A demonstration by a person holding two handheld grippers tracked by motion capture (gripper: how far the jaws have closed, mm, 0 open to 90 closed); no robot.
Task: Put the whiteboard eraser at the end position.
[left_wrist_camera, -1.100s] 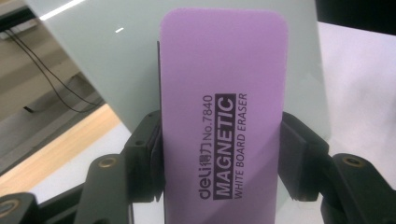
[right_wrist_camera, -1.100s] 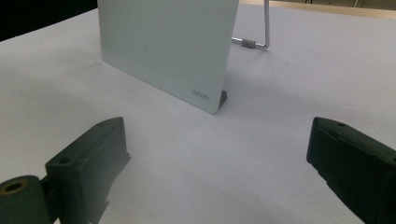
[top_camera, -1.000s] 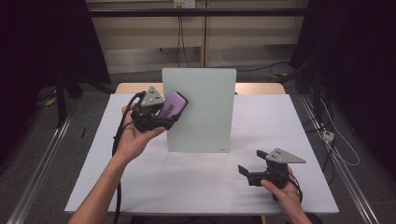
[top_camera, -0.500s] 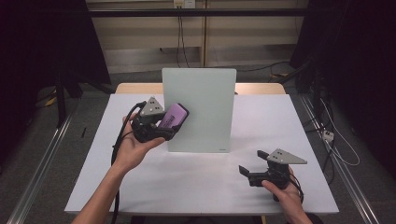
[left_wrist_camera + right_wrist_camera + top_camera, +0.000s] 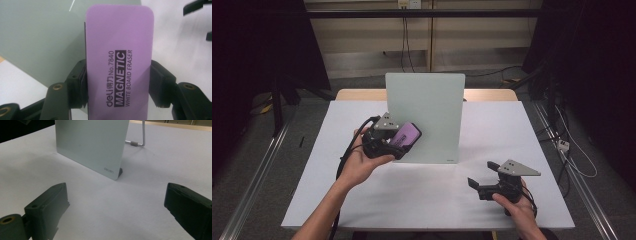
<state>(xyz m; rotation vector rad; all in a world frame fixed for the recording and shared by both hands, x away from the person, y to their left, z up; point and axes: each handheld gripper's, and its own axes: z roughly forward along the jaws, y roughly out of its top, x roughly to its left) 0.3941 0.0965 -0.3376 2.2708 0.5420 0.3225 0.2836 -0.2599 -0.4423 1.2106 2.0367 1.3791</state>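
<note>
With the left gripper (image 5: 398,145) clamped on the purple eraser (image 5: 118,62) beside the whiteboard (image 5: 427,115), wiping seems in hand; next, press it flat, while the right gripper (image 5: 486,176) rests wide open and empty on the bench (image 5: 422,200).

left tongs (image 5: 404,145) clamped shut, right tongs (image 5: 481,177) agape

The high view looks forward and down over the table (image 5: 522,125), the board (image 5: 427,117) toward 12 o'clock. The left gripper view sits close behind its jaws facing the board (image 5: 37,37); the right gripper view, low, sees the board (image 5: 92,142) at 11 o'clock.
</note>
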